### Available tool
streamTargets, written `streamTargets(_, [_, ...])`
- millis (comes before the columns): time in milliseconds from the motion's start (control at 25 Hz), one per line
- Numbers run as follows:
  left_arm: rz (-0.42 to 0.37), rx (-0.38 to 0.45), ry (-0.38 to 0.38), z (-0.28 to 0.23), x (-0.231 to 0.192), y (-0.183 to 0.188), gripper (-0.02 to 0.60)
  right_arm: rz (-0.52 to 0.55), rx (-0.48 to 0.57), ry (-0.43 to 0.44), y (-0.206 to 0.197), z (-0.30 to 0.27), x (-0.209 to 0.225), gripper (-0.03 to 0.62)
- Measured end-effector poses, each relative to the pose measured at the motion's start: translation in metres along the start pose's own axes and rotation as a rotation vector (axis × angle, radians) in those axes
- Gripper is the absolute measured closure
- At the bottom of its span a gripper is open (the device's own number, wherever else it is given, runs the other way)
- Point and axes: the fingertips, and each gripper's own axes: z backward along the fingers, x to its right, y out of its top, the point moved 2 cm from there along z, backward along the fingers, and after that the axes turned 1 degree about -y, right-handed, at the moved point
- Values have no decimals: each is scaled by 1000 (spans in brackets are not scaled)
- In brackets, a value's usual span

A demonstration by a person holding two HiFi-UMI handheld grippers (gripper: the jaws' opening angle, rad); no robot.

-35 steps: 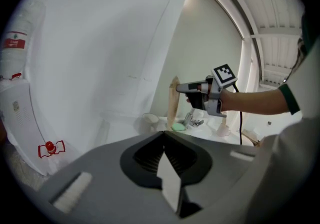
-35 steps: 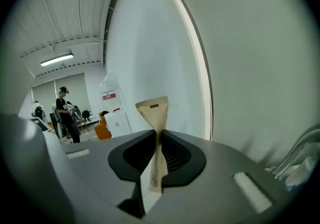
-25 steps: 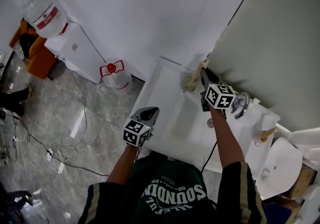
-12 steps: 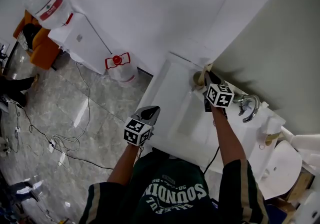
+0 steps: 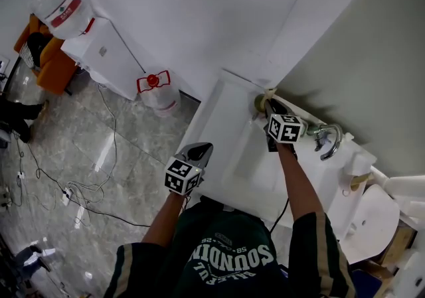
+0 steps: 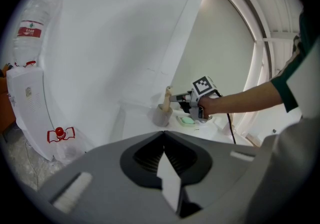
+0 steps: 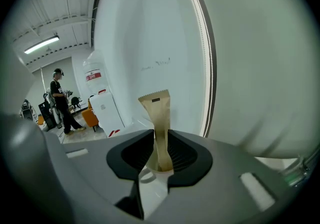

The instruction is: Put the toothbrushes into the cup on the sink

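Toothbrush (image 7: 156, 118), sealed in a flat tan paper sleeve with a saw-toothed top edge, is being stood foot-down and nearly upright in the cup (image 6: 162, 116). The cup is sitting at the back corner of the sink (image 5: 229, 132), close to the wall. The sleeve is being flanked by the right claw (image 7: 161, 149), whose jaws are opening. The ribbed black pads appear to be just parting from the paper, so the sleeve is being let go rather than squeezed. The left claw (image 6: 164, 154) is being held closed on nothing, well apart from the cup, off the front edge of the sink.

For a clean release, the jaws are best being spread fully before the claw is drawn away, so that the light paper is not being dragged up by a pad. The withdrawal is probably best being made straight back along the jaws, not sideways. The sleeve is tall, and the cup looks small and light enough to be tipped by a nudge.

The cup is being judged a round, pale, matte tumbler. The sink is being seen as glossy white, hard and slick, likely ceramic. A curved chrome tap (image 5: 327, 137) is standing further along it, and a green soap bar (image 6: 186, 119) is lying near the cup.
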Motion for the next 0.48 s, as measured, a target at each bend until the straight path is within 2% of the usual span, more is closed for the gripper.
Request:
streamTargets(120, [0, 5, -11, 2, 4, 1, 531, 8, 15, -2, 0, 10, -4, 502])
streamTargets(480, [-21, 15, -82, -10, 34, 11, 531, -24, 30, -3, -16, 61, -16, 503])
